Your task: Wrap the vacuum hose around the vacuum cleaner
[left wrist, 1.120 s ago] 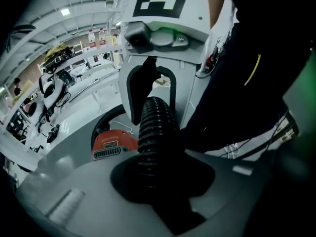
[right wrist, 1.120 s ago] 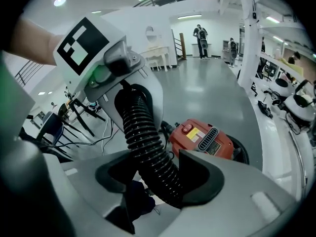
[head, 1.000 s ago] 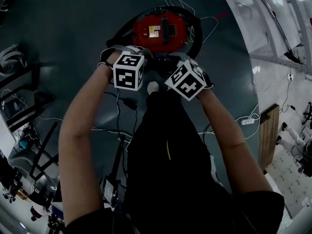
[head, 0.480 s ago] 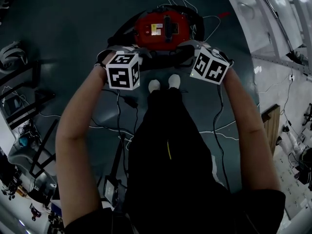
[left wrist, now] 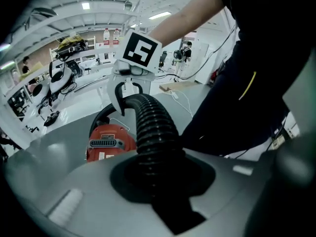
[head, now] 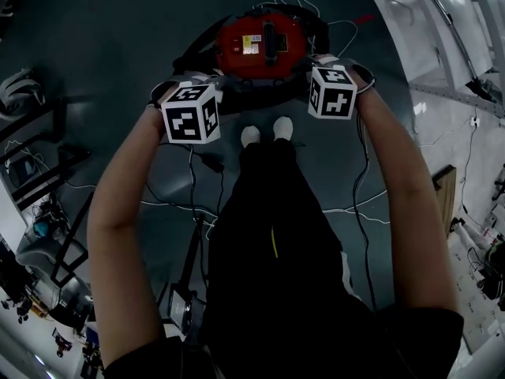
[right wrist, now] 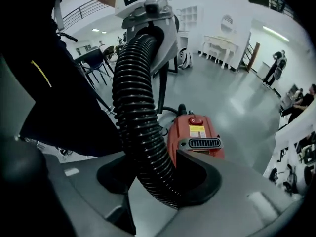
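We see the head view dim and murky, bowed at its edges. Both gripper views are brighter under ceiling lights (left wrist: 86, 6), heavily fisheyed, foreground blurred.

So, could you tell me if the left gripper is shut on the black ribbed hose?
Shut on it: the left gripper has the black ribbed hose clamped between its jaws, filling the whole gap between the dark pads.
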Tool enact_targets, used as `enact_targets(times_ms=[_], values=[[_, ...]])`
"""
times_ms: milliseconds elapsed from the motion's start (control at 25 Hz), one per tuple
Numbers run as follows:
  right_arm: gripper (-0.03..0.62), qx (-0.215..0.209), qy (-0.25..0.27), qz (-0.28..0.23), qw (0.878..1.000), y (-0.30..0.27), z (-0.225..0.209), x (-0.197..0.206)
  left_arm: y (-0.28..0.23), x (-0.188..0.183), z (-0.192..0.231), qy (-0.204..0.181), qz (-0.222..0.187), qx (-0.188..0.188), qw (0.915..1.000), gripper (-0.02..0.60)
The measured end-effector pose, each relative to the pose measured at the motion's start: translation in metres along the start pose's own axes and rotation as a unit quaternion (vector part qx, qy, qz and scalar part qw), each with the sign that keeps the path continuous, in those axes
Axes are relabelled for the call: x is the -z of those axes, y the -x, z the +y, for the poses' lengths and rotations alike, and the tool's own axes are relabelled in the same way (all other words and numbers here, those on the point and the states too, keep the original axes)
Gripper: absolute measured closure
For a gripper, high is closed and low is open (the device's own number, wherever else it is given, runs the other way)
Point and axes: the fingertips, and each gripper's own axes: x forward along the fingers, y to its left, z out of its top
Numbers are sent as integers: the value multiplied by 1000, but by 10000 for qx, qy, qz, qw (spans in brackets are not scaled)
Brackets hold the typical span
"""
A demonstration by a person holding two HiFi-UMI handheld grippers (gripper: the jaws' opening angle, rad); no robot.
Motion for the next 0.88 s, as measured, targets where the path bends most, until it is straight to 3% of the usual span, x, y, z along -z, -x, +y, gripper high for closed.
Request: enact_targets(times_ms=[280, 640, 880], values=[[373, -313, -694, -362, 9964, 21, 6, -11, 5, 10, 15, 53, -57, -430, 9990, 474], [384, -172, -1396, -564, 9885, 41, 14, -30, 14, 24, 36, -220, 295, -911, 9952, 475], [383, -107, -1837, -558, 9813, 52, 35, -30, 4, 15, 29, -269, 300, -701, 9967, 379]])
